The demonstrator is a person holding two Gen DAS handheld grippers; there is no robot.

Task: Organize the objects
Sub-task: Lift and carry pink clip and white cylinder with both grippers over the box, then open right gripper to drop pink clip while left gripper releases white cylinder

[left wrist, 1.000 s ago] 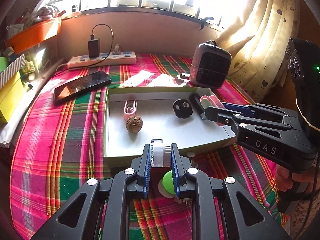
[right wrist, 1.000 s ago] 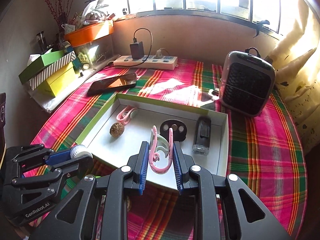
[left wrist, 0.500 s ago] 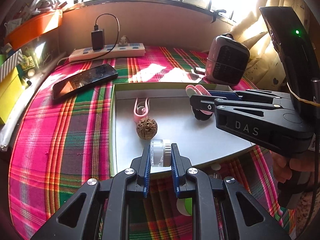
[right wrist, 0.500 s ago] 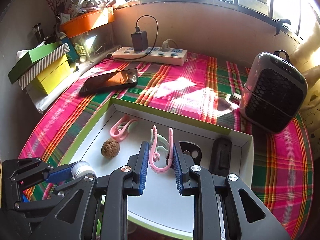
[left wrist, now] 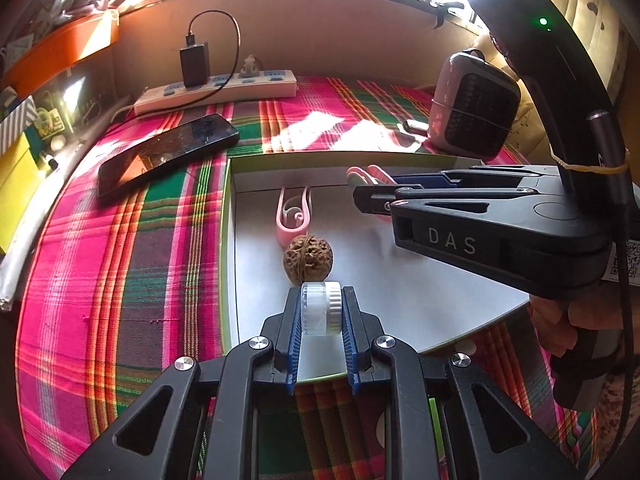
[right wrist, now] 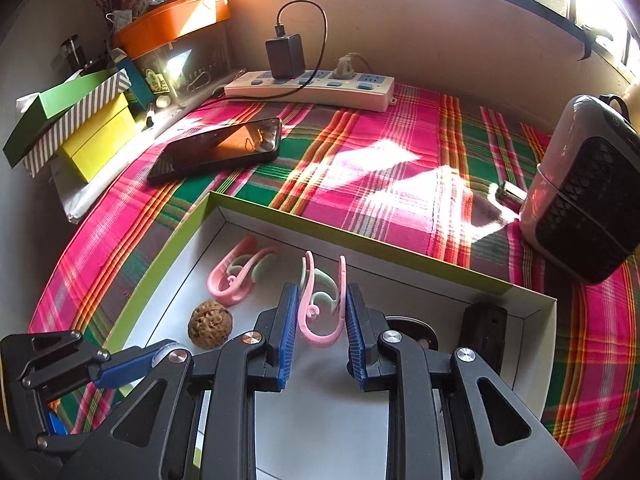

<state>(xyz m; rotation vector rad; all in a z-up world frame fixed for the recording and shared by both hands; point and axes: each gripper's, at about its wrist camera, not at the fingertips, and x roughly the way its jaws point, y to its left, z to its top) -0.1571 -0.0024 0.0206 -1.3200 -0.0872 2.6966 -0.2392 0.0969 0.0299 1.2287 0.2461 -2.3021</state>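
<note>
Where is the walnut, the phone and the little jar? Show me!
walnut [left wrist: 308, 258], left wrist view, middle of its wrinkly shell.
phone [right wrist: 218, 148], right wrist view, middle of its dark screen.
little jar [left wrist: 321, 308], left wrist view, its clear side, between the pads of the left hand-held gripper.

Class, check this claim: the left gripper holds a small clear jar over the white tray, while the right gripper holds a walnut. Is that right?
Not quite. The right gripper holds a pink clip, as the right wrist view shows; the walnut lies loose in the white tray. The left gripper does hold the small clear jar.
</note>
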